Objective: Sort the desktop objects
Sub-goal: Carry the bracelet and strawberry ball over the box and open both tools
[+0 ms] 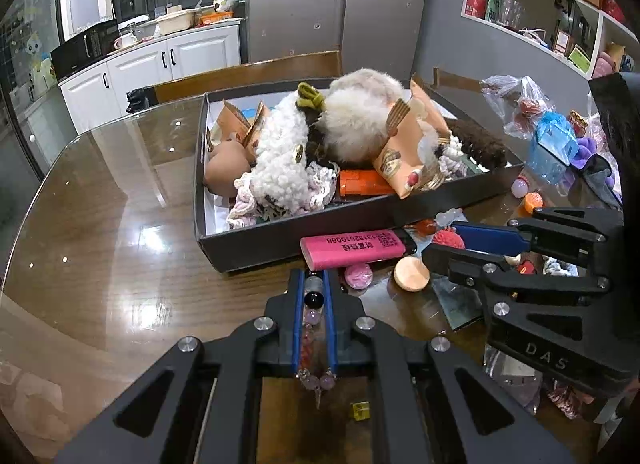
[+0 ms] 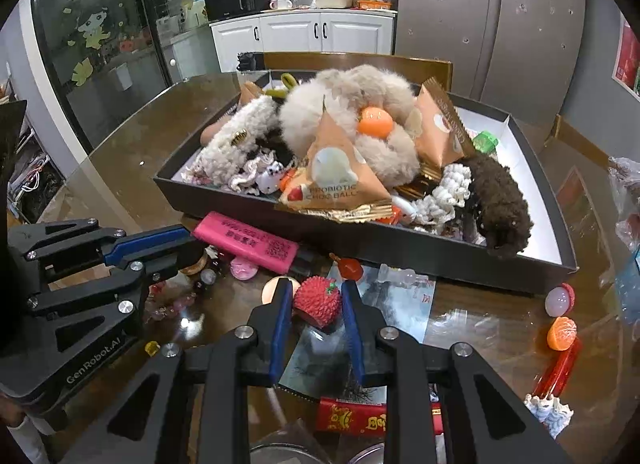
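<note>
1. The glass-topped wooden table (image 1: 100,232) carries everything here.
2. The black tray (image 2: 400,242) sits on it, heaped with plush scrunchies, orange snack packets and small toys.
3. The left gripper (image 1: 313,284) points at the tray's near wall. Its blue-padded jaws stand narrow, closed on a bead bracelet (image 1: 312,304) that runs lengthwise between the pads, with purple beads hanging out behind them.
4. The right gripper (image 2: 316,300) is in front of the tray's near wall, to the right of the left one. Its jaws are partly closed, both pads pressing the sides of a red lychee toy (image 2: 318,300).
5. A pink lighter (image 1: 352,250) lies flat against the tray's near wall, just beyond the left gripper's tips.
6. A round peach disc (image 1: 411,274) rests near the lighter, in front of the tray.
</note>
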The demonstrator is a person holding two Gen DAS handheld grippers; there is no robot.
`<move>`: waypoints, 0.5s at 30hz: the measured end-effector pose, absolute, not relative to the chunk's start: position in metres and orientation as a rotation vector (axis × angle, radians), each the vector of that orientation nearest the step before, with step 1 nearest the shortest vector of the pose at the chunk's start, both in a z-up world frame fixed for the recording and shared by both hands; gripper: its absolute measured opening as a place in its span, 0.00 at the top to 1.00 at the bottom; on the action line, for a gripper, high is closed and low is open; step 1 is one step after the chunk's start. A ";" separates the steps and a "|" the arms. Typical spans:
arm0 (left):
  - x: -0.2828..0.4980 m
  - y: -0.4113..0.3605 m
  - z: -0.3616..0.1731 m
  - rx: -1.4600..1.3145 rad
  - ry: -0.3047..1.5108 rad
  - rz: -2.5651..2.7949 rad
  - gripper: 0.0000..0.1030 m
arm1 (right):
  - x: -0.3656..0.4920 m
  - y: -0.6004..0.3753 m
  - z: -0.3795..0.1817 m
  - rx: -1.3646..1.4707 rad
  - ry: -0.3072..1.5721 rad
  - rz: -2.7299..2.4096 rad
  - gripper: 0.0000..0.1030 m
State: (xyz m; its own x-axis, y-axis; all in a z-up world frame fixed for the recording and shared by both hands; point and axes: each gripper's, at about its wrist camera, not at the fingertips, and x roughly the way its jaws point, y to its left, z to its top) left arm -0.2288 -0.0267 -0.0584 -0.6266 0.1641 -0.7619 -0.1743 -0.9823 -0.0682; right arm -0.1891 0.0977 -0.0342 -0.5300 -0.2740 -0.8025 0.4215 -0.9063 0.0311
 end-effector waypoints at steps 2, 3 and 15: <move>-0.227 -0.026 -0.055 -1.241 0.009 2.677 0.90 | -0.187 0.098 -0.030 1.222 0.245 -2.446 0.75; -0.227 -0.026 -0.053 -1.236 0.006 2.679 0.90 | -0.185 0.099 -0.028 1.218 0.248 -2.449 0.75; -0.218 -0.020 -0.031 -1.190 -0.024 2.717 0.90 | -0.170 0.105 -0.001 1.165 0.244 -2.476 0.75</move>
